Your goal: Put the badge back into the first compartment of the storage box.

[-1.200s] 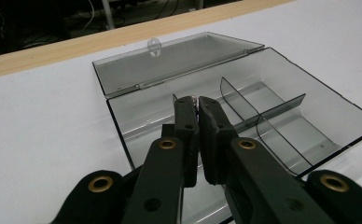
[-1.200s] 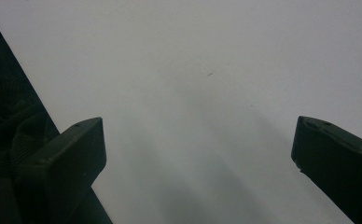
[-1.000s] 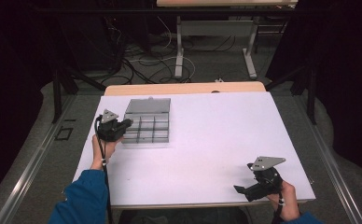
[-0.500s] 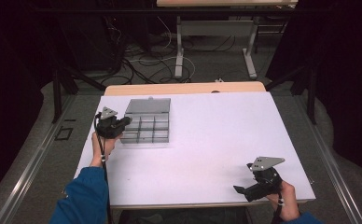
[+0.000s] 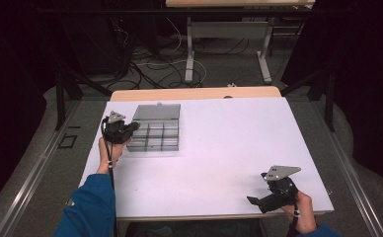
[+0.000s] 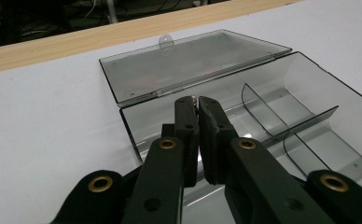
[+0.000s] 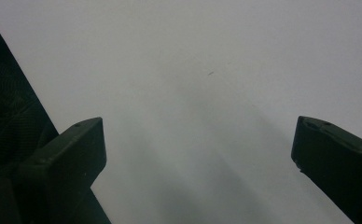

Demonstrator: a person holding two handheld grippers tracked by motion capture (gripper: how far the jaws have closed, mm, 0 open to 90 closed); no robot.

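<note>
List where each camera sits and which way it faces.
High view: above the person's side, looking forward and down on the table; forearms, hands, left gripper and right gripper show.
Left gripper view: rides the left gripper, looking along its closed jaws, which pinch something tiny, into the open box.
Right gripper view: rides the right gripper, looking down on bare table between open jaws.
High and left gripper views share the box.

**Three cameras, one white table**

The high view looks forward and down from above the person's side, taking in the whole white rectangular table (image 5: 219,148). The left gripper view sits close over the clear grey plastic compartment box (image 6: 263,116), which the high view shares. The right gripper view faces bare tabletop nearby.
</note>
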